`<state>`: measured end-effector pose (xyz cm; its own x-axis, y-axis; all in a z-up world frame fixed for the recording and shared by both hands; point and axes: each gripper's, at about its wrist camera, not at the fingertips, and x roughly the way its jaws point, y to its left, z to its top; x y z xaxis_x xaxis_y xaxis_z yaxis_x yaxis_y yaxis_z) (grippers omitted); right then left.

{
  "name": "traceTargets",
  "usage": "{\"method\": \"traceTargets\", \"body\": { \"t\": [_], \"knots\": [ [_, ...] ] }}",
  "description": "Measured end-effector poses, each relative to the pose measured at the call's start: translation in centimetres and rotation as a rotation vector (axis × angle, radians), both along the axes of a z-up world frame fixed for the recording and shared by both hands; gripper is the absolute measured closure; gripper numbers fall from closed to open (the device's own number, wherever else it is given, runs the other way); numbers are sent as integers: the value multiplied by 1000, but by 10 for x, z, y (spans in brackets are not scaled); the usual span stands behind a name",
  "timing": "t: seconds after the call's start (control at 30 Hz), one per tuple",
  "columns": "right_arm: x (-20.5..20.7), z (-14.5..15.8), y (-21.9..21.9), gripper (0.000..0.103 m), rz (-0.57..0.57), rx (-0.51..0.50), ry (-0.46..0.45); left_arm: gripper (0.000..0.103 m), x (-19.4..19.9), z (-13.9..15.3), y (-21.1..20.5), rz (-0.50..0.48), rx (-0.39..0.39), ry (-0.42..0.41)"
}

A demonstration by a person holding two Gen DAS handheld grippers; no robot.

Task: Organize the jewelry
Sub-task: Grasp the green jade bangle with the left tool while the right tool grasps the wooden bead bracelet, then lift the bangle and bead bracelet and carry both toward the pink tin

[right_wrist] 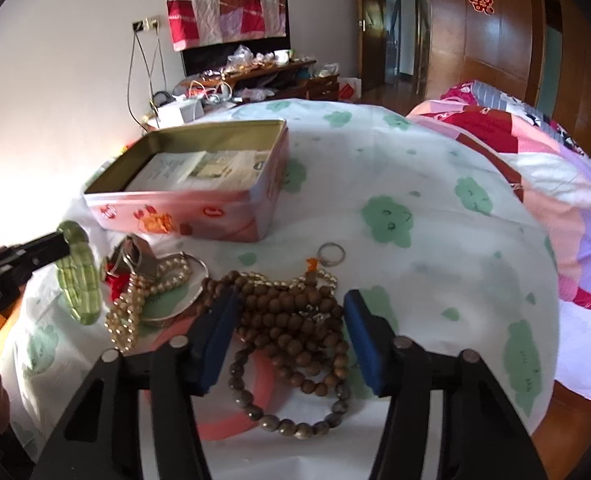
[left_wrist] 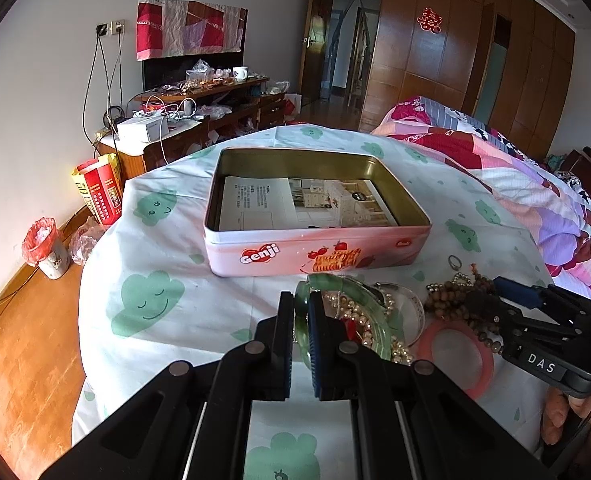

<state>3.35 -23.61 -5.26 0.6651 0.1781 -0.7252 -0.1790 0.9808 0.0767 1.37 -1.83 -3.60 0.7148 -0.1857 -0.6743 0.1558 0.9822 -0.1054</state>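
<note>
On the cloud-print sheet point(left_wrist: 223, 304), left tool point(left_wrist: 300, 320) clamps green bangle point(left_wrist: 301, 312); right tool point(right_wrist: 291, 320) gapes.

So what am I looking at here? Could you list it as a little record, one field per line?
Surface: table under a white cloth
Tin: open, pink, paper inside
Left gripper: shut on green bangle
Right gripper: open, around wooden beads
Also loose: pearls, pink bangle, silver ring
In the tin so far: no jewelry
</note>
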Motion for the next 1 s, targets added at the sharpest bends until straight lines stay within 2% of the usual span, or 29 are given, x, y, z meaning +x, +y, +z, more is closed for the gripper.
{"method": "traceTargets", "body": {
  "t": [0.07,0.2,0.23,0.27,0.57,0.83,1.0],
  "knots": [
    [0,-2,0,58,17,5,13,97,-1,0,-1,-3,1,-2],
    [-2,0,0,65,32,9,9,97,-1,2,-2,-7,2,-4],
    [-3,1,-1,70,33,13,5,97,-2,2,-2,-8,3,-6],
    [-3,2,-1,88,34,14,3,97,-2,4,-2,-9,2,-7],
    [-11,7,1,89,74,32,-28,97,-5,9,-3,-11,1,-20],
    [-17,31,1,90,85,47,-107,97,-9,25,-3,-5,7,-55],
    [-18,45,1,95,94,44,-141,97,-8,33,-2,-5,8,-68]
  ]
}}
